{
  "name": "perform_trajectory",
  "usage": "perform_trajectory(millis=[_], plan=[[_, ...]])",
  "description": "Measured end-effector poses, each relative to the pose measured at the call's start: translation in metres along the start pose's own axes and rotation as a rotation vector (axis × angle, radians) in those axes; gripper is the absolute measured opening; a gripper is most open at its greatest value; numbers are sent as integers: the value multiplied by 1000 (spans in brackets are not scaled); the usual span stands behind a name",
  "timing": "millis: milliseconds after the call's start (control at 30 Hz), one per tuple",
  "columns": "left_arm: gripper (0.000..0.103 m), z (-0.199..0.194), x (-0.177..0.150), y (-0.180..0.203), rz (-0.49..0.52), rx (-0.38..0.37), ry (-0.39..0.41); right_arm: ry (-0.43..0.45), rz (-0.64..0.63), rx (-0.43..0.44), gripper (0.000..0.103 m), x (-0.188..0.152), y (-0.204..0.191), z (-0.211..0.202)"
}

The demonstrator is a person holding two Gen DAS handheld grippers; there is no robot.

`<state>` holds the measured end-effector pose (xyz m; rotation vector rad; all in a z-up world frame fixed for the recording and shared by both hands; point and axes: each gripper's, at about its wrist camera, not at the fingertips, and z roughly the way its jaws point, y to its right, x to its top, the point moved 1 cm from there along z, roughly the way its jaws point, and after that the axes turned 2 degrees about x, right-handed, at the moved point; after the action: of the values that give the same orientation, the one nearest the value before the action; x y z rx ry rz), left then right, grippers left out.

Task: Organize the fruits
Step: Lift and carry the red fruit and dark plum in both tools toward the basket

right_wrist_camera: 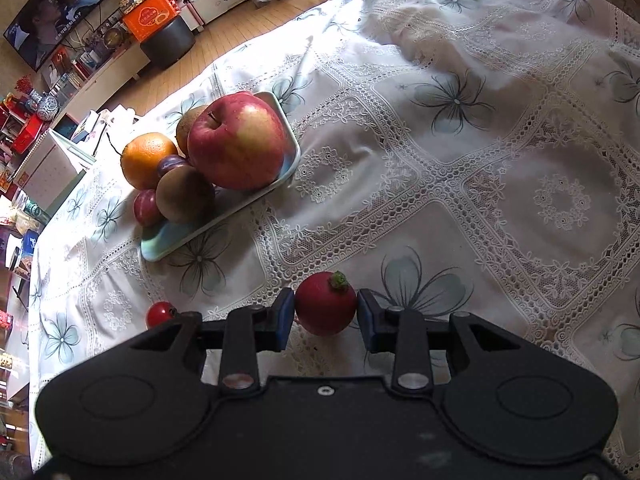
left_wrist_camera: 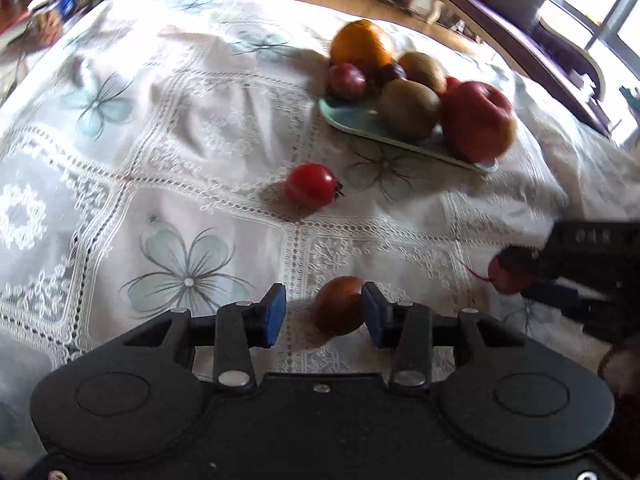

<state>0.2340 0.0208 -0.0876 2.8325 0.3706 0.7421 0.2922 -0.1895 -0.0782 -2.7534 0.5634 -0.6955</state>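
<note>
A pale teal plate holds an orange, two kiwis, small plums and a big red apple. A cherry tomato lies loose on the cloth in front of the plate. My left gripper is open around a small brown-orange fruit on the cloth. Its right pad touches the fruit and a gap shows at the left pad. My right gripper has both blue pads against a red radish with a green stem stub.
A white lace tablecloth with grey-blue flowers covers the whole table. Wooden floor, a black stool, shelves and a television lie beyond the far edge. A purple-cushioned bench stands behind the plate in the left wrist view.
</note>
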Motion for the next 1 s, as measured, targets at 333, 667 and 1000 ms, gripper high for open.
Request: perform_trajectory(millis=[333,667,1000], plan=[[45,-3,2,2,12,1,35,1,-13,3,35,0,-1,-1],[45,7,4,12,62,48,-8,3,-27,-3,35,0,-3,0],[45,21,13,12,21,80,-105,1,-26,-8,35,1,-1,2]])
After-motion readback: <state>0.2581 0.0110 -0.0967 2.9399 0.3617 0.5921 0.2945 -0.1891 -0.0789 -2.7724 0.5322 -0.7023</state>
